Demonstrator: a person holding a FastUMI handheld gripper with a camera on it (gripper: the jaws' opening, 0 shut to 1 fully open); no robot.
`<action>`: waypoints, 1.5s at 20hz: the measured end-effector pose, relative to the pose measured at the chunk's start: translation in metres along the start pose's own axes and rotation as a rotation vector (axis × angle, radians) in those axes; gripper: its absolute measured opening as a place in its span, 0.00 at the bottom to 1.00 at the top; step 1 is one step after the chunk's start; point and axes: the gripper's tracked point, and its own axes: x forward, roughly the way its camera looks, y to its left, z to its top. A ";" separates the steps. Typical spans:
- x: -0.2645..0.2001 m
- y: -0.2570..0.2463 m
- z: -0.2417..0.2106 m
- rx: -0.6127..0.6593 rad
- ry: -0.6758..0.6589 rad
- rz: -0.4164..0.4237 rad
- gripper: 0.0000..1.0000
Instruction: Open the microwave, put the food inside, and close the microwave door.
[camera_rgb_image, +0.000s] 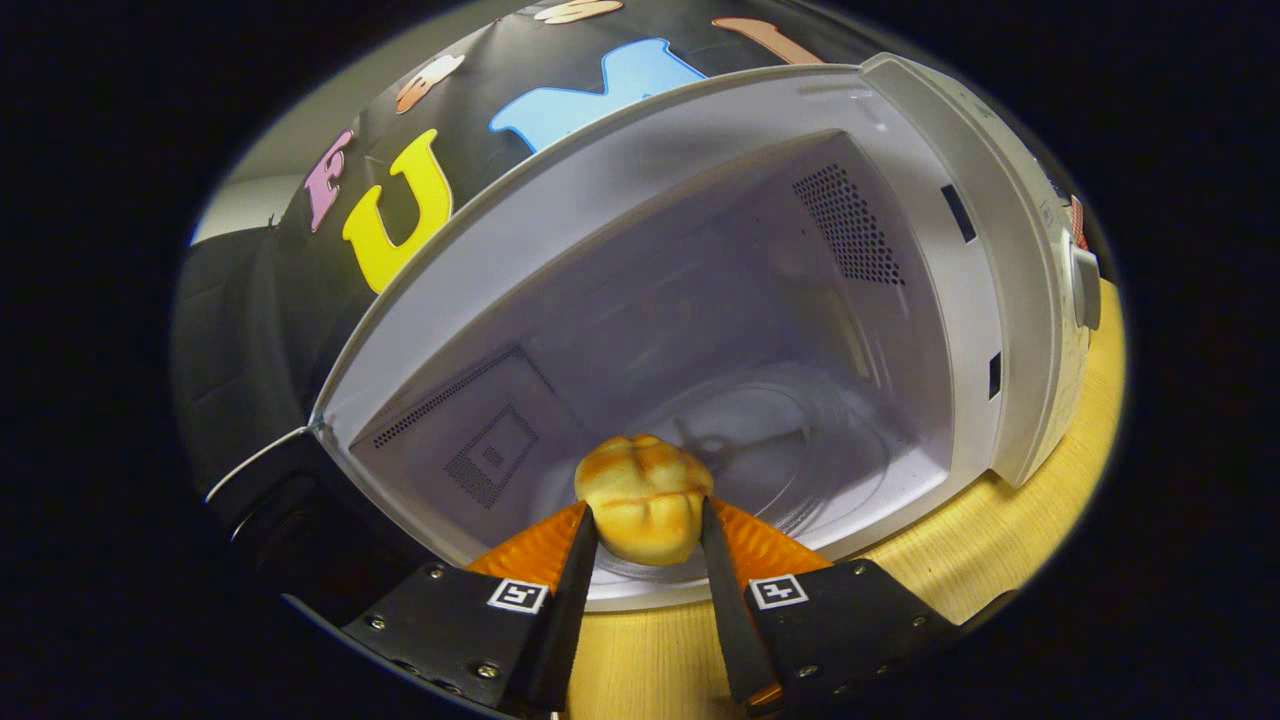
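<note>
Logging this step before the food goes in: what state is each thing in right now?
microwave: door open, cavity bare.
bread roll: held between the fingers, at the cavity's mouth.
gripper: shut on the bread roll.
glass turntable: in place, nothing on it.

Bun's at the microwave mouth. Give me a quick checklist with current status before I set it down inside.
1. Grip: gripper shut on the bread bun, both fingers pressing its sides: ok.
2. Microwave door open, cavity exposed: ok.
3. Glass turntable bare, ahead of the bun: ok.
4. Bun past the cavity's front lip: cannot tell.
5. Bun's height above the turntable: cannot tell.
6. Microwave sits on the wooden table: ok.
</note>
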 end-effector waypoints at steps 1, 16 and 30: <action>0.001 -0.002 -0.001 -0.006 -0.001 -0.010 0.62; -0.036 0.019 0.009 -0.149 0.023 0.063 0.98; -0.315 0.174 0.062 -0.498 -0.254 0.632 0.97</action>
